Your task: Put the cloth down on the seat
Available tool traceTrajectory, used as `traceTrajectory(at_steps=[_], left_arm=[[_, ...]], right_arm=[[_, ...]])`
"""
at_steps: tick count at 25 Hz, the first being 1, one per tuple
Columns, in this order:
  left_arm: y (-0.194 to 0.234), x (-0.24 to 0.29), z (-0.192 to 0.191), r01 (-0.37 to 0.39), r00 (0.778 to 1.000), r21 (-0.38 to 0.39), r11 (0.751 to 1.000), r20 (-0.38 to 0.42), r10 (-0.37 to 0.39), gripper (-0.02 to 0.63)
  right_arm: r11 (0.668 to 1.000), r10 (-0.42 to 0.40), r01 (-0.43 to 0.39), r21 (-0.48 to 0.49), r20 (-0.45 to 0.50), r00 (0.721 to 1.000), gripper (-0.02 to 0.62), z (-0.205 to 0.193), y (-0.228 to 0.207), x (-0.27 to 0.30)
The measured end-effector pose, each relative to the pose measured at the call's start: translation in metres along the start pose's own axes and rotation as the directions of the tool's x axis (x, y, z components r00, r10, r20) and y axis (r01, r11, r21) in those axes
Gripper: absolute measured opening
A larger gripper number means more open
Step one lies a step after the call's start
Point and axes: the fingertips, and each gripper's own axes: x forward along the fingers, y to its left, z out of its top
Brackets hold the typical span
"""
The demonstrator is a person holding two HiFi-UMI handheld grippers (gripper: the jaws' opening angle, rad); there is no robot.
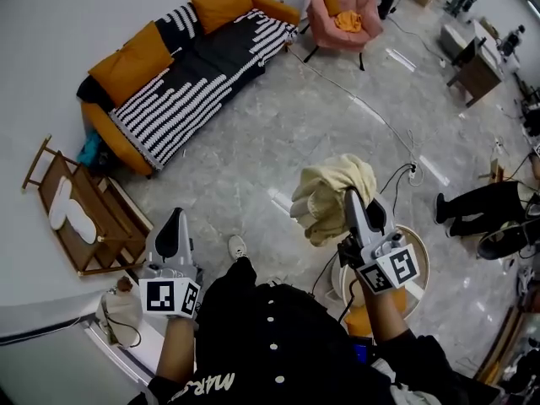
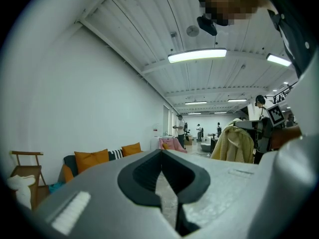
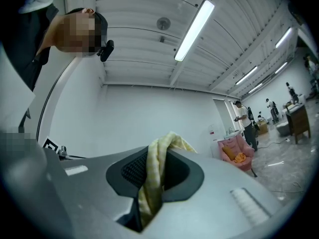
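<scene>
- Cloth [image 1: 329,194] hangs bunched in mid-air, pinched between the jaws of your right gripper [image 1: 348,199], held high so it likely clears the floor
- Your left gripper [image 1: 175,222] is closed on nothing, idle
- Sofa [image 1: 194,83] lies well apart from it

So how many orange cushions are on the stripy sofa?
2. One orange cushion leans at the sofa's lower-left end in the head view, the other at its upper-right end. None seems hidden.
</scene>
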Motion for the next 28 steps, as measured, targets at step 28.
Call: traceTrajectory(at_steps=[28], left_arm=[[0.073,0.104,0.006,0.062,0.998,-0.028,0.998,0.004,-0.062,0.002]], right_arm=[[0.999,-0.049,0.049,-0.014,0.011,0.999,0.075,-0.006,-0.021,0.117]])
